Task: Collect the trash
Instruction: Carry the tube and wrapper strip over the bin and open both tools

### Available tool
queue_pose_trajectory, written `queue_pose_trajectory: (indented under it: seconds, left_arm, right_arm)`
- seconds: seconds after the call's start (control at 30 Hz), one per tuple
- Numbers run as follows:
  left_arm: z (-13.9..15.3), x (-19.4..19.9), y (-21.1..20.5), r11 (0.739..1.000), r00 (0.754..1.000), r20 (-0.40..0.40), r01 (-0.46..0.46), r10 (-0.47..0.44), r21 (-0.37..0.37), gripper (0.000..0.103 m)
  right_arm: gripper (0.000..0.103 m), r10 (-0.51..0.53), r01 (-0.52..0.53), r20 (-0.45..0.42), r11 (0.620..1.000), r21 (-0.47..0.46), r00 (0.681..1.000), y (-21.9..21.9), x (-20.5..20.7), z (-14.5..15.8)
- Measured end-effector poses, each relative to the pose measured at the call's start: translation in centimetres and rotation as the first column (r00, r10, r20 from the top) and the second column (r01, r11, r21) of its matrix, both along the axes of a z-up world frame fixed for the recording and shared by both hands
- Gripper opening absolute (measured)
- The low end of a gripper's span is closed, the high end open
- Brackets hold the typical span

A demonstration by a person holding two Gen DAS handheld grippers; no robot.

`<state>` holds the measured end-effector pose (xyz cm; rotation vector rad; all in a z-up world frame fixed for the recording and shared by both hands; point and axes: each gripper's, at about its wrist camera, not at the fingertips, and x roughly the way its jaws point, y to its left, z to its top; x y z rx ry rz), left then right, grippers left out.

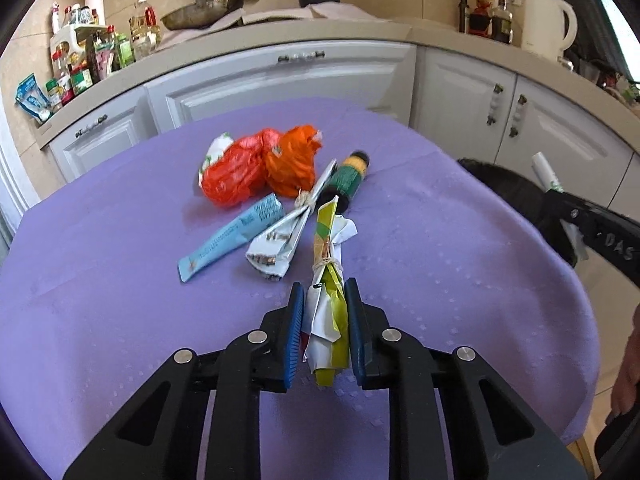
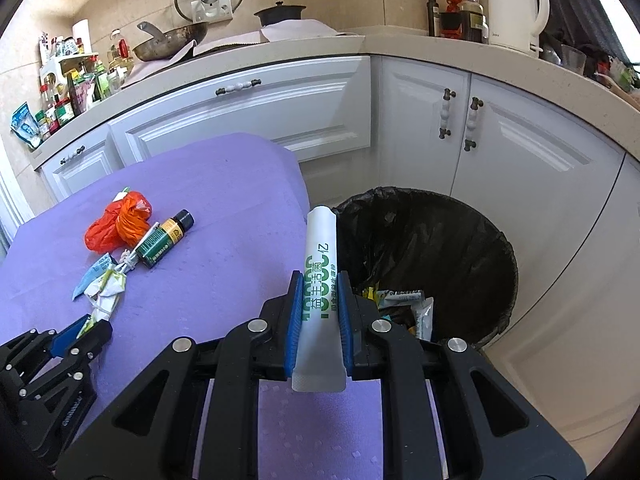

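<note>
A yellow-green wrapper (image 1: 328,308), tied in the middle with string, lies on the purple tablecloth (image 1: 100,280) with its near end between the blue pads of my left gripper (image 1: 325,286), which is shut on it. My right gripper (image 2: 320,278) is shut on a white tube with green print (image 2: 320,252) and holds it over the table's edge, beside the rim of the black-lined trash bin (image 2: 440,232). On the cloth farther back lie a crumpled orange bag (image 1: 256,168), a green bottle (image 1: 348,178), a blue sachet (image 1: 232,240) and a tied white wrapper (image 1: 280,240).
White kitchen cabinets (image 2: 280,112) curve behind the table and bin. The counter above holds a pan (image 2: 168,42), jars and bottles, and a white kettle (image 2: 516,8). Several wrappers lie in the bin's bottom (image 2: 404,304). A person's hand (image 1: 628,380) shows at the right edge.
</note>
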<state>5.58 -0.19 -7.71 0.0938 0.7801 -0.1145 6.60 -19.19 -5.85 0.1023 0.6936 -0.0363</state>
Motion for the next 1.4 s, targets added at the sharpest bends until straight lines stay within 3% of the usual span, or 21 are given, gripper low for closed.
queue_pose_trajectory:
  seconds: [0.3, 0.7, 1.4]
  left_arm:
    - [4.4, -0.2, -0.4, 0.998, 0.992, 0.126, 0.011, -0.003, -0.061, 0.022]
    - [7.2, 2.6, -3.4, 0.992, 0.978, 0.201, 0.080, -0.058, -0.102, 0.022]
    - [6.4, 7.6, -11.2, 0.979, 0.964, 0.199, 0.193, -0.177, -0.067, 0.022]
  right_arm:
    - [0.017, -0.012, 0.013, 0.050, 1.000, -0.017, 0.999, -0.2, -0.6, 1.8]
    - [0.017, -0.057, 0.063, 0.114, 0.997, -0.053, 0.992, -2.5, -0.3, 4.0]
    - [0.017, -0.160, 0.171, 0.140, 0.982, -0.076, 0.977, -8.5, 2.7, 4.0]
